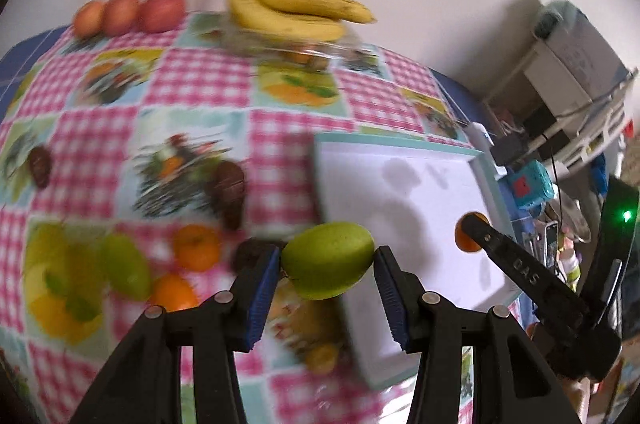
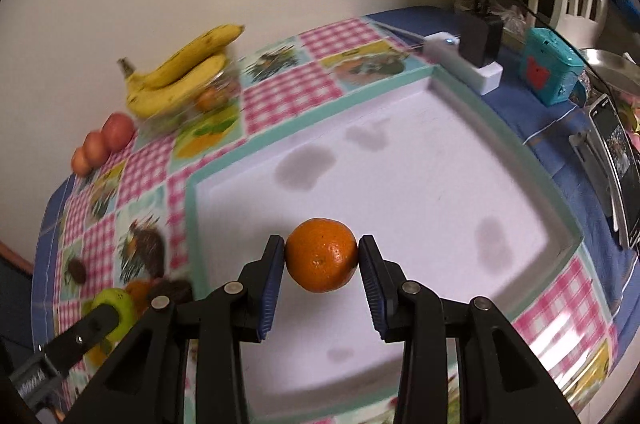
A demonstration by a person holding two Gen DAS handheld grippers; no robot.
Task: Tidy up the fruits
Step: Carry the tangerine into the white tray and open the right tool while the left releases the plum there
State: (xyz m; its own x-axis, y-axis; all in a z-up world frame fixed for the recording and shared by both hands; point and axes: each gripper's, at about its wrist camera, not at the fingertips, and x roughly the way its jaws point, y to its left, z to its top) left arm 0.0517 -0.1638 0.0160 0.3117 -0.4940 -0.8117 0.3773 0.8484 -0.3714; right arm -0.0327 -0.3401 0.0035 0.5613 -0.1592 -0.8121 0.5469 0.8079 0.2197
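the left gripper (image 1: 327,260) is clamped on a green mango (image 1: 328,260), with a blue pad on each end, so the long axis of the fruit runs across from finger to finger. the fruit is held in the air just at the near left edge of the white tray (image 1: 400,192), not yet over its floor. the tray lies ahead and to the right of this gripper.

the right gripper (image 2: 321,256) is closed on a mandarin (image 2: 321,255), and this one hangs already above the tray floor (image 2: 400,184), toward its near side. so the right hand is the nearer one to a place for setting down; i judge it can lower and release almost straight down, while the left hand must first travel to the right, over the teal rim.

on the checkered tablecloth (image 1: 192,72) more fruit waits: bananas (image 1: 288,8) on a clear dish, three apples (image 1: 128,12) at the far edge, two more mandarins (image 1: 196,248), and dark brown fruits (image 1: 230,192) i cannot name surely. the tray has no fruit lying in it.
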